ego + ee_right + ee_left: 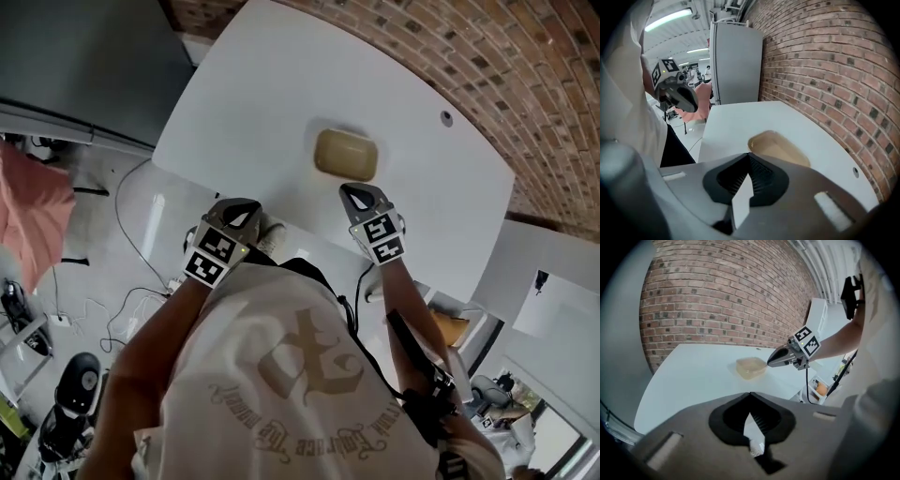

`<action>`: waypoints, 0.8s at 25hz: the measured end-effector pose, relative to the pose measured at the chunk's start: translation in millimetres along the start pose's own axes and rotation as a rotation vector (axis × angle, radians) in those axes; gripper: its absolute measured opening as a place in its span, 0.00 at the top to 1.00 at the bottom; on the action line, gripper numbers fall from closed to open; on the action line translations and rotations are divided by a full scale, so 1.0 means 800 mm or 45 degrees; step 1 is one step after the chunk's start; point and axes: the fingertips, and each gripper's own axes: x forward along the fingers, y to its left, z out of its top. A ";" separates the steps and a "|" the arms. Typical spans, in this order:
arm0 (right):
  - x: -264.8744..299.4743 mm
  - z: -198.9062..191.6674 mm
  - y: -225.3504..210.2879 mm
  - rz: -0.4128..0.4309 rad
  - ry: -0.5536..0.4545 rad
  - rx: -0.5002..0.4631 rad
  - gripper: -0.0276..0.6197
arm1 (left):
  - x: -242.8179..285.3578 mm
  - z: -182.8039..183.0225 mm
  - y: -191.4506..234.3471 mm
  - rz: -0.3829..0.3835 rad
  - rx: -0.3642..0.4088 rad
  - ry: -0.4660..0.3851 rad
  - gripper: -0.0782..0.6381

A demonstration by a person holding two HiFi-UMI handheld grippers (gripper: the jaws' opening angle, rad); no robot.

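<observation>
Head view: rounded, glossy tan container (345, 155), perhaps plastic, on smooth white tabletop (262, 84); left tongs (247, 210), right tongs (352, 192) closed, empty, nearby.

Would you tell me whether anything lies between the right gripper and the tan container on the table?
Nothing visible does. Only bare white table lies between the right gripper and the container, which sits just beyond its closed jaws. The left gripper is off to one side.
</observation>
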 end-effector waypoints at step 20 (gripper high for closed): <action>0.043 -0.020 -0.016 0.112 0.405 -0.591 0.88 | 0.002 -0.017 0.028 0.025 -0.116 -0.015 0.89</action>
